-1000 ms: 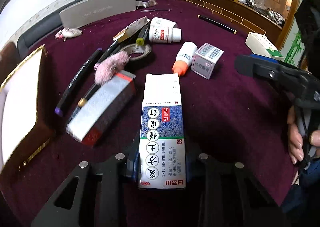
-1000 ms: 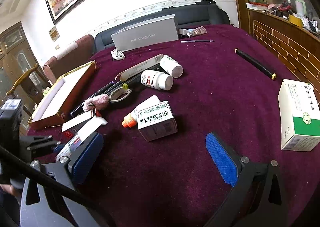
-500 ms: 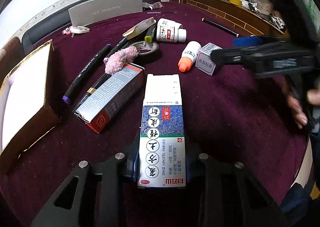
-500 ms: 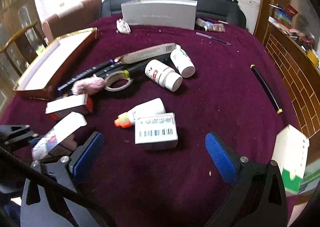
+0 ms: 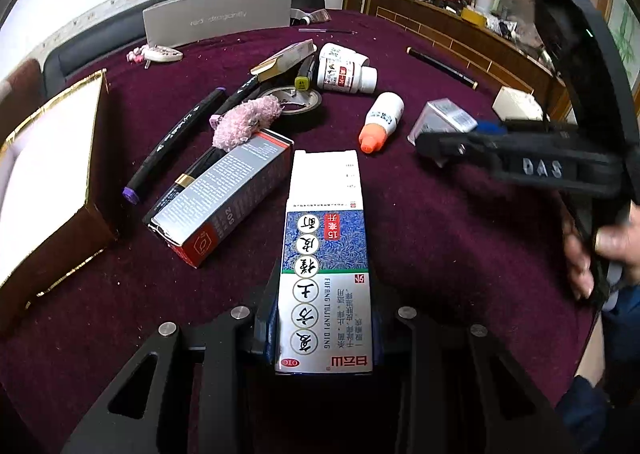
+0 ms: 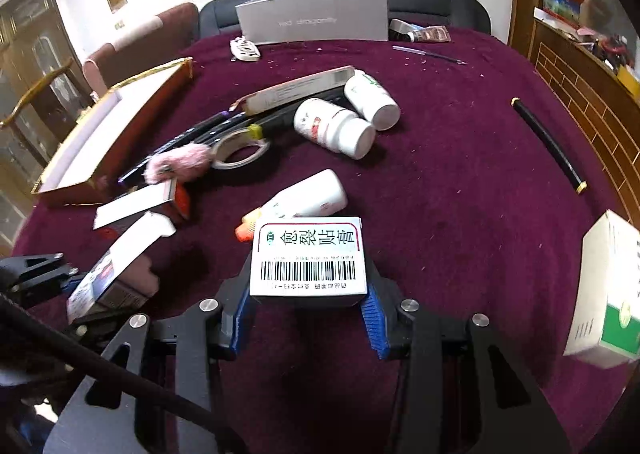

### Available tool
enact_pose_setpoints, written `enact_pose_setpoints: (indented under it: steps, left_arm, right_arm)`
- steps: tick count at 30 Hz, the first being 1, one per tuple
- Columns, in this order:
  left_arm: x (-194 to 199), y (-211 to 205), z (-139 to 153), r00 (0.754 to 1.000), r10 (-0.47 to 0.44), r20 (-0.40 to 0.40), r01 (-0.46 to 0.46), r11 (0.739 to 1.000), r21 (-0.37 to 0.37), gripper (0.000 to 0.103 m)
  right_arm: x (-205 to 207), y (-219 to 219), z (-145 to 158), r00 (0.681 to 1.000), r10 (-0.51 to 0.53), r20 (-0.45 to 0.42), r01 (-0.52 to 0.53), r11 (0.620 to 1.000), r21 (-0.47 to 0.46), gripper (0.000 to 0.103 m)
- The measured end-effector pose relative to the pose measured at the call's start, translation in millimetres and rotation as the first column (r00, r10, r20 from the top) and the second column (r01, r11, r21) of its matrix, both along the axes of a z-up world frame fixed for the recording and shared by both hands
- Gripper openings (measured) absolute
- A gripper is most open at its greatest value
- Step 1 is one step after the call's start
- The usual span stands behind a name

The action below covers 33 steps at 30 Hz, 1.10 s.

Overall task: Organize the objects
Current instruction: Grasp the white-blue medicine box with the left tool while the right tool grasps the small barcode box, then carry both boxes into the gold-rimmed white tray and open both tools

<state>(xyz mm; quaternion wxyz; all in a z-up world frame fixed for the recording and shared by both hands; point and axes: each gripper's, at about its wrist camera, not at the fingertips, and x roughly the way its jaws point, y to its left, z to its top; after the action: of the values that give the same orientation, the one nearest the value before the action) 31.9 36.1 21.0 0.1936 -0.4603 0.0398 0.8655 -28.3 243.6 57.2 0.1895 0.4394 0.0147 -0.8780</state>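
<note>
Right jaws have closed onto one barcode box [image 6: 308, 258]; left jaws grip one blue-white carton [image 5: 326, 266].

Left gripper [image 5: 325, 328]: jaws closed tight against the sides of a tall blue-and-white medicine box [image 5: 326, 266], which stands out forward between the fingers. Right gripper [image 6: 308, 314]: blue pads [image 6: 374, 328] pressed on both sides of a small barcoded carton [image 6: 308, 256]. In the left wrist view the right gripper reaches in from the right edge, the person's bare right hand [image 5: 600, 254] wrapped around its handle.
</note>
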Motion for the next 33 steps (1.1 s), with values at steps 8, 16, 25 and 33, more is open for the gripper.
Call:
enact_pose_setpoints:
  steps: [8, 16, 25, 33]
  left_arm:
    - [6, -28, 16, 0.998, 0.055, -0.034, -0.053, 0.998, 0.046, 0.029]
    - [17, -87, 47, 0.979, 0.168, -0.116, -0.159, 0.984, 0.085, 0.029]
    - [16, -175, 73, 0.931, 0.33, -0.159, -0.318, 0.943, 0.095, 0.029]
    - [-22, -231, 73, 0.892, 0.433, -0.131, -0.425, 0.901, 0.081, 0.029]
  right_arm:
    - [13, -29, 11, 0.998, 0.064, -0.012, -0.064, 0.998, 0.004, 0.044]
    - [19, -76, 31, 0.985, 0.173, -0.02, -0.173, 0.985, 0.027, 0.044]
    - [16, -140, 56, 0.958, 0.288, -0.001, -0.288, 0.957, 0.026, 0.044]
    - [0, -223, 83, 0.914, 0.406, 0.007, -0.405, 0.912, 0.059, 0.045]
